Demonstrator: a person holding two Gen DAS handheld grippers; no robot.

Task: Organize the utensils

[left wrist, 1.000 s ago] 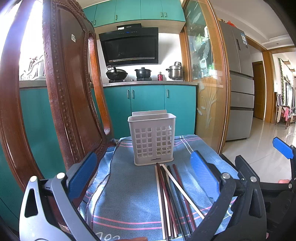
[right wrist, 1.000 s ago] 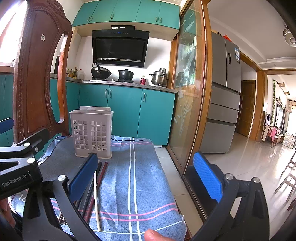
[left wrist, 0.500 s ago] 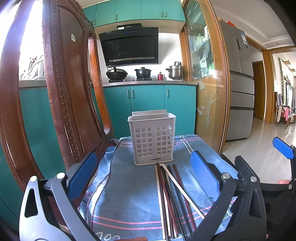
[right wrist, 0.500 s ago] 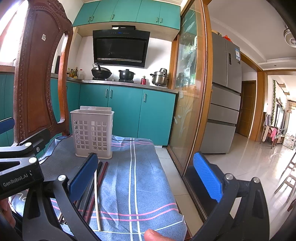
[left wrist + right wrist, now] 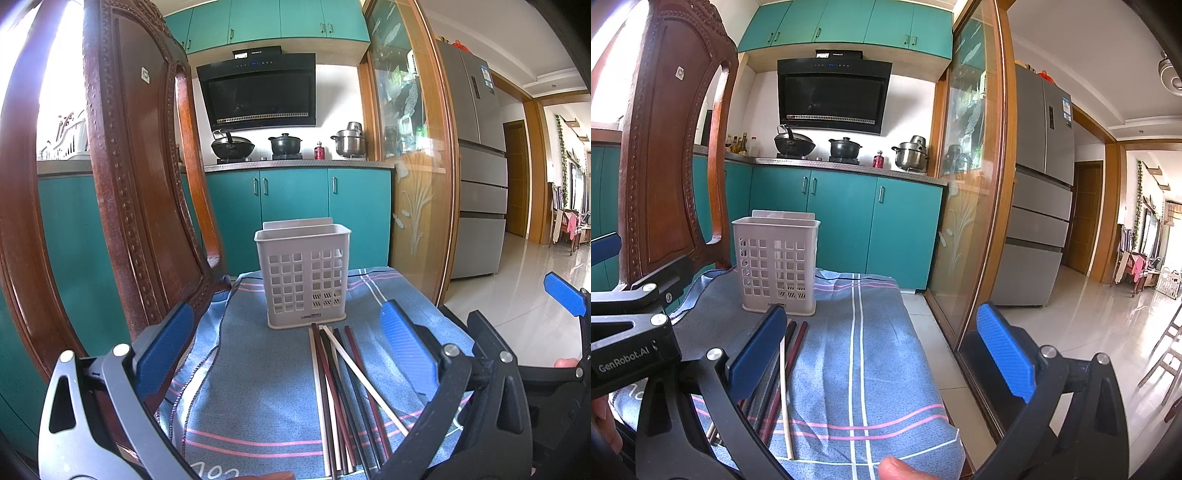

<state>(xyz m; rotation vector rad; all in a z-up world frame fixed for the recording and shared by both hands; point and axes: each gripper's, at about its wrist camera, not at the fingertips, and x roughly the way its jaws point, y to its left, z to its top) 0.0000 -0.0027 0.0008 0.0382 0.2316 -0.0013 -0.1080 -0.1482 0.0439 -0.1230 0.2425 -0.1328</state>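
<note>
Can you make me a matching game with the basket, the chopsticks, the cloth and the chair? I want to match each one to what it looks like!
Things:
1. basket
2. chopsticks
3. cloth
4. chair

Looks:
A. blue with pink and white stripes
B. white, full of square holes
C. dark carved wood
D. long thin sticks lying flat, some dark, some pale

Pairs: 1-B, 2-D, 3-A, 4-C

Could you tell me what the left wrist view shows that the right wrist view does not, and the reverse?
Only the left wrist view shows the whole fan of chopsticks, with a pale one crossing the dark ones, and the window behind the chair. Only the right wrist view shows bottles on the counter and the cloth's right edge over the floor. Both show the white basket, the wooden chair, the stove pots and both open tools, left and right.
</note>
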